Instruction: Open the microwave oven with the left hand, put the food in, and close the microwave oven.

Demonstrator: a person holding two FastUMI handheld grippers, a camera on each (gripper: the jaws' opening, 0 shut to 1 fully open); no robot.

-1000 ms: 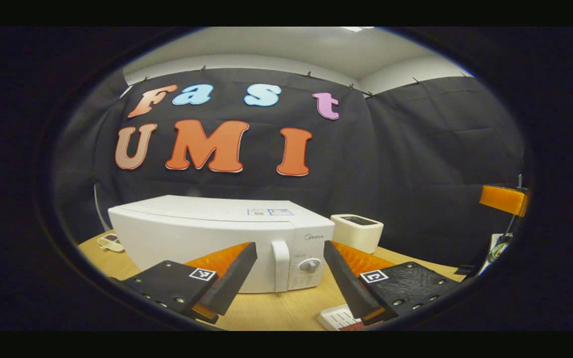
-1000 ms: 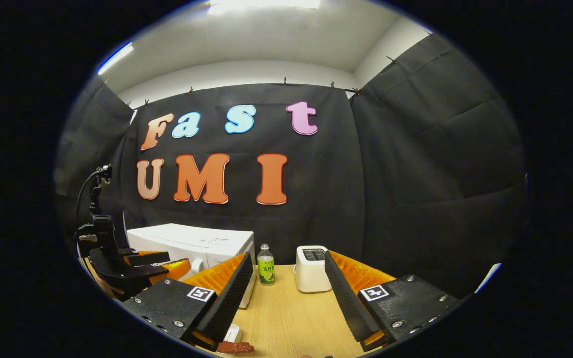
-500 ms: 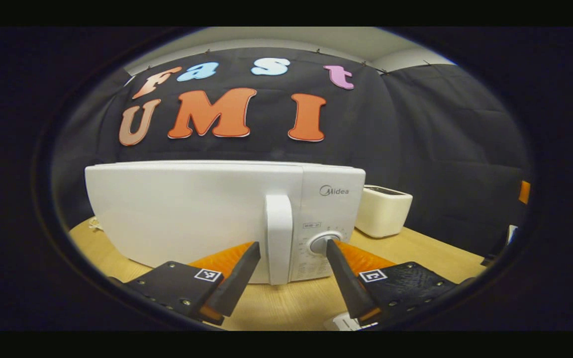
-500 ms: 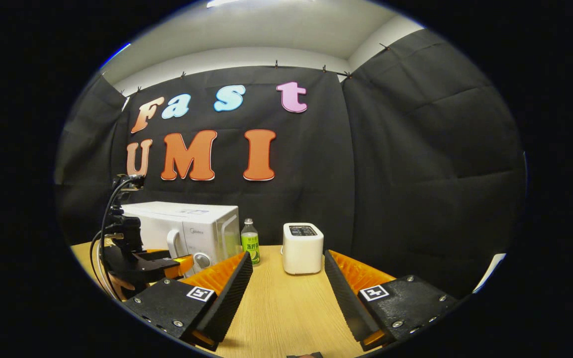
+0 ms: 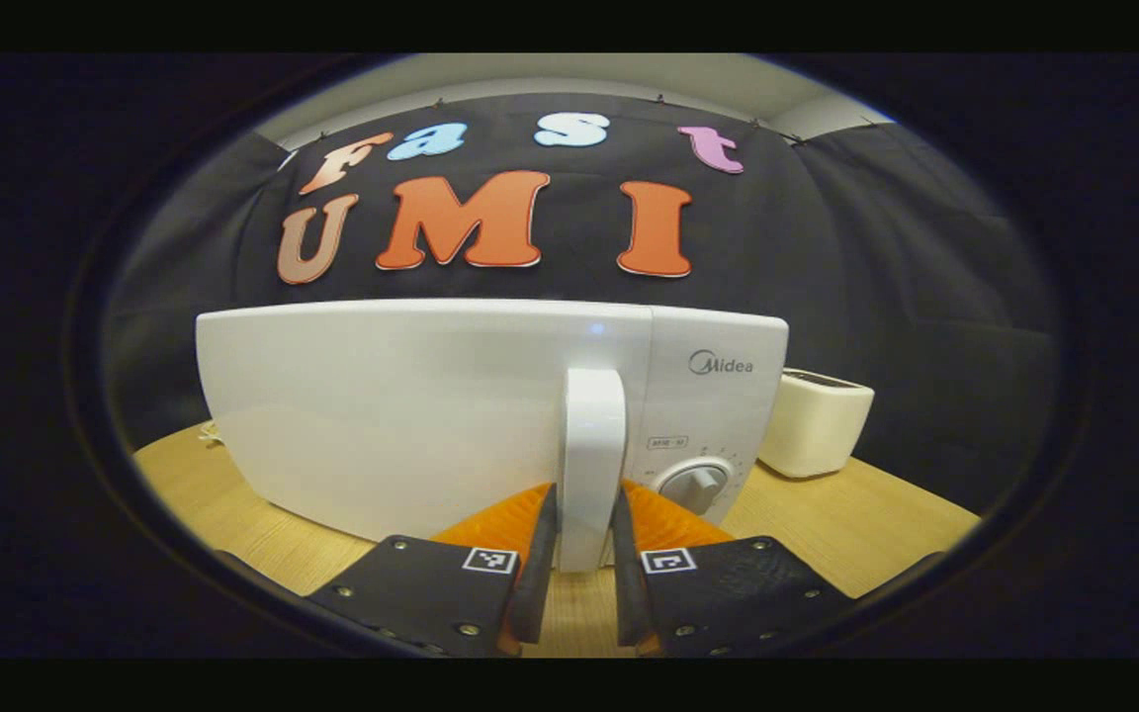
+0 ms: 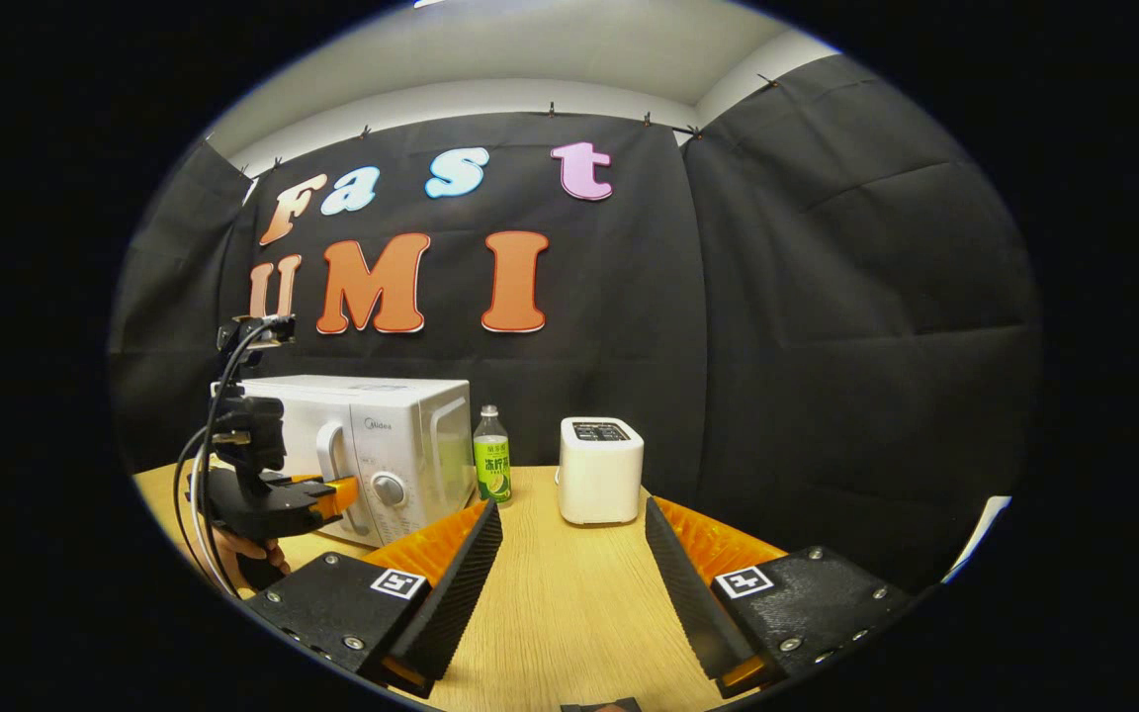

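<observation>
The white microwave (image 5: 401, 415) stands on the wooden table with its door closed. My left gripper (image 5: 581, 539) is shut on the upright white door handle (image 5: 593, 445), one finger pressing on each side of its lower part. In the right gripper view the microwave (image 6: 411, 435) sits at the left, and the left gripper (image 6: 332, 489) reaches its handle (image 6: 328, 460). My right gripper (image 6: 572, 514) hovers open over the table with nothing between its fingers. A small dark scrap (image 6: 594, 705) shows at the bottom edge; I cannot tell what it is.
A white toaster (image 6: 601, 470) stands at mid-table, to the right of the microwave, with a green-labelled bottle (image 6: 491, 467) between them. The toaster (image 5: 817, 420) also shows beside the microwave's dial (image 5: 693, 485). A hand (image 6: 233, 546) holds the left gripper. Bare tabletop (image 6: 569, 603) lies ahead of my right gripper.
My left gripper moved in to the microwave, centred on the door handle and shut on it. The right gripper stayed open and shifted only slightly.
</observation>
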